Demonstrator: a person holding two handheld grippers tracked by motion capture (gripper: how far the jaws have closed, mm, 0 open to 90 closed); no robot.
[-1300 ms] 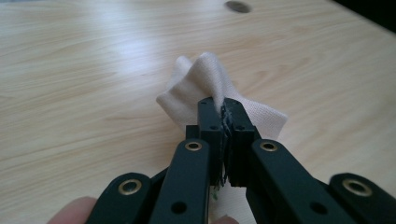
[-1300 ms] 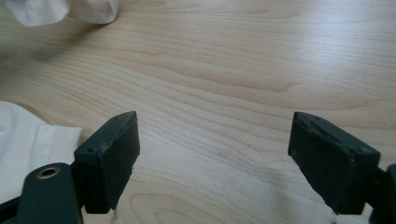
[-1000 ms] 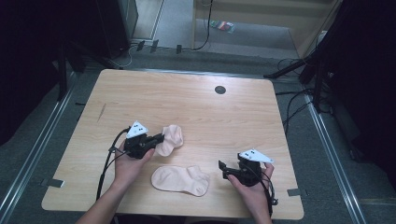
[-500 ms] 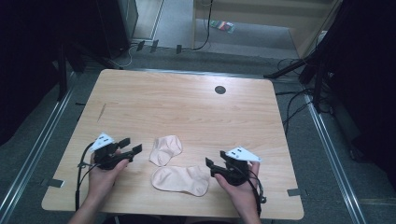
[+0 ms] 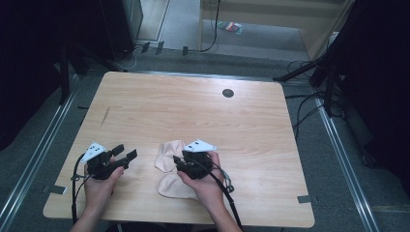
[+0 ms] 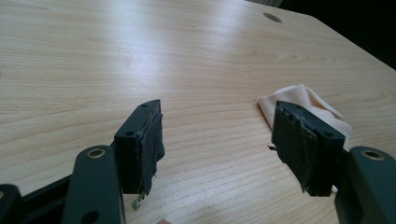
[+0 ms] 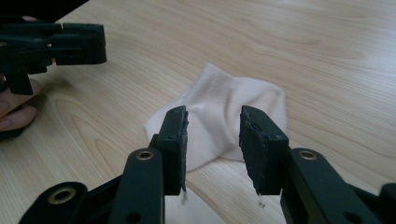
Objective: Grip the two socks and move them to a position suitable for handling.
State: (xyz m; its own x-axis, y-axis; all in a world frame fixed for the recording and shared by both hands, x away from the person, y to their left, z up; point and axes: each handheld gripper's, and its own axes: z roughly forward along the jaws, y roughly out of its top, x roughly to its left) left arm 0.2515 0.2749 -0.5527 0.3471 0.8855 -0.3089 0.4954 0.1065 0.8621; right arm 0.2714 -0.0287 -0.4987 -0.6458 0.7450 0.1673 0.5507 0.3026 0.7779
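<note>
The table (image 5: 203,116) is pale wood, broad and flat under me. On it, near my edge, two beige socks: the upper sock (image 5: 167,155) lies crumpled, touching the lower sock (image 5: 171,186), which is partly hidden under my right hand. They look light, limp and unbreakable, so I'd pinch a cuff or folded edge, where the cloth is doubled. My right gripper (image 7: 212,140) hovers over the socks, jaws apart, nothing between them. My left gripper (image 6: 217,144) sits just beside the upper sock, jaws spread wide, empty. Count: two socks, two grippers, one table.
</note>
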